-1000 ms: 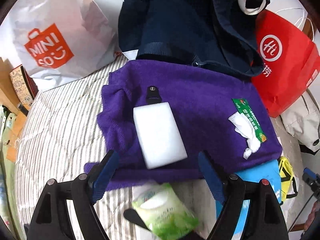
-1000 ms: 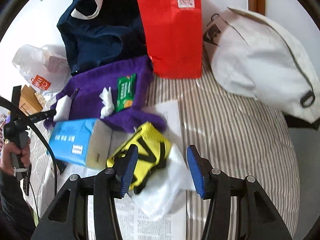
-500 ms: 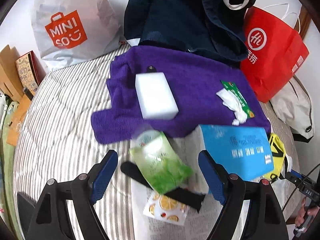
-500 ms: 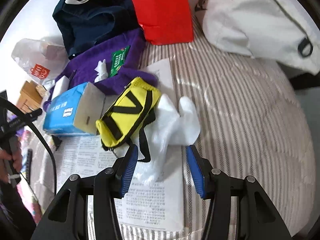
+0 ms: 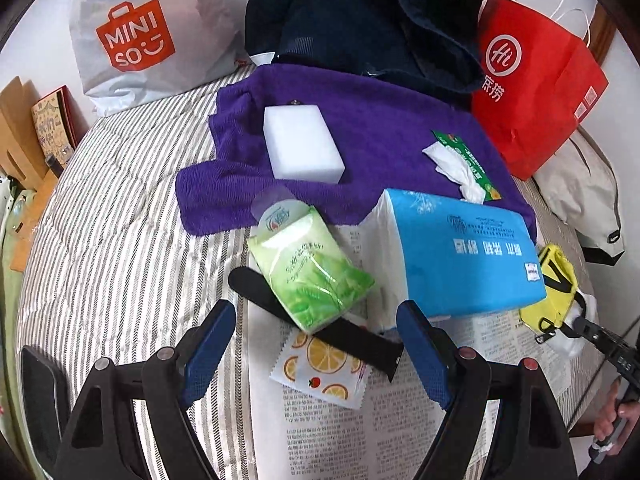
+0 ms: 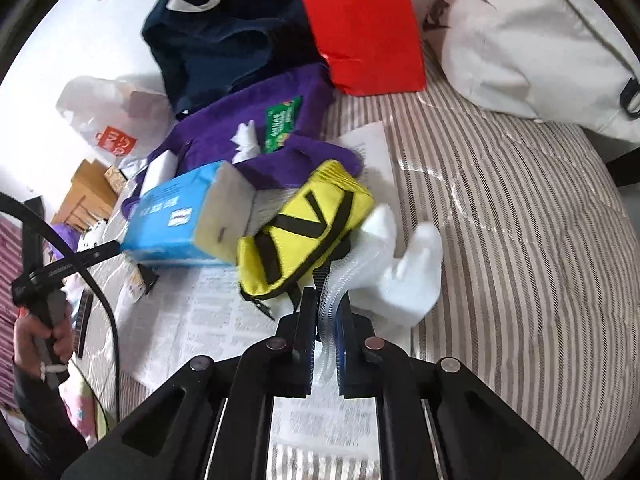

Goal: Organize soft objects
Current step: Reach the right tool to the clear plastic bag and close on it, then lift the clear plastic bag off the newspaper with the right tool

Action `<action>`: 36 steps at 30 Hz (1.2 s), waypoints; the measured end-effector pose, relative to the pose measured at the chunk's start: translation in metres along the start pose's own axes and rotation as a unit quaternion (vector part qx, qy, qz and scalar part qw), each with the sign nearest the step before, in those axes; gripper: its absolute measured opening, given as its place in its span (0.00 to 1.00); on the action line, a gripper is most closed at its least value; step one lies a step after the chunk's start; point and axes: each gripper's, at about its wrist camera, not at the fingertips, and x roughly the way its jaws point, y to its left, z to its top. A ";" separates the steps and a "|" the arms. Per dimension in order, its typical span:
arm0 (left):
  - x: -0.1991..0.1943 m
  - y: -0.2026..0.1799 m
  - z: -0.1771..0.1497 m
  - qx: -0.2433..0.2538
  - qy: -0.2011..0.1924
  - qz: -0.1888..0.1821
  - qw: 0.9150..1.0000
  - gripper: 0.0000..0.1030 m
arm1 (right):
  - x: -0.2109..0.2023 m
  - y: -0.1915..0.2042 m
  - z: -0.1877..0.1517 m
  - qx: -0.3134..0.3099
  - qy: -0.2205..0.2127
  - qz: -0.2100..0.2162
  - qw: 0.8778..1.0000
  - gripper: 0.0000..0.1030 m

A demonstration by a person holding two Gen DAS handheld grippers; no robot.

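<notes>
Fingers of the right gripper point(image 6: 325, 334) have just been closing and now pinch the ribbed cuff of the white socks point(image 6: 394, 268), the thin fabric pressed between the blue pads on a sheet of newspaper point(image 6: 224, 300) spread over the striped bed point(image 6: 520, 240). From the pinch the socks run forward and to the right, toes pointing away from the gripper, so a lift would probably leave them hanging below the fingers by their long axis. Touching the socks on their left lies a yellow pouch point(image 6: 304, 228), its black strap trailing close to the pinched cuff; a lift may well drag it along. Beyond the pouch sits a blue tissue pack point(image 6: 172, 216), then a purple towel point(image 6: 224, 140), and at the back a red bag point(image 6: 360, 20).

On the other side, the left gripper point(image 5: 316, 350) hangs with fingers spread wide and nothing between them, above a green wipes pack point(image 5: 312, 268) that lies ahead of them, its long axis slanting away to the left. The right gripper is plainly the nearer to the socks, which lie well apart from the left one.
</notes>
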 end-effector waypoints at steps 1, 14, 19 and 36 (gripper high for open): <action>0.000 0.000 -0.002 0.000 0.001 -0.001 1.000 0.79 | -0.005 0.000 -0.001 -0.001 -0.004 -0.002 1.000 0.08; -0.012 0.003 -0.007 0.003 -0.010 -0.011 1.000 0.79 | -0.019 -0.008 -0.024 0.002 0.024 -0.007 1.000 0.41; -0.014 0.003 -0.009 0.003 -0.013 -0.013 1.000 0.79 | -0.026 -0.030 -0.024 0.043 0.010 -0.006 0.999 0.43; -0.014 0.009 -0.015 -0.003 -0.007 -0.007 1.000 0.79 | -0.043 0.008 -0.011 -0.012 -0.045 0.031 0.998 0.06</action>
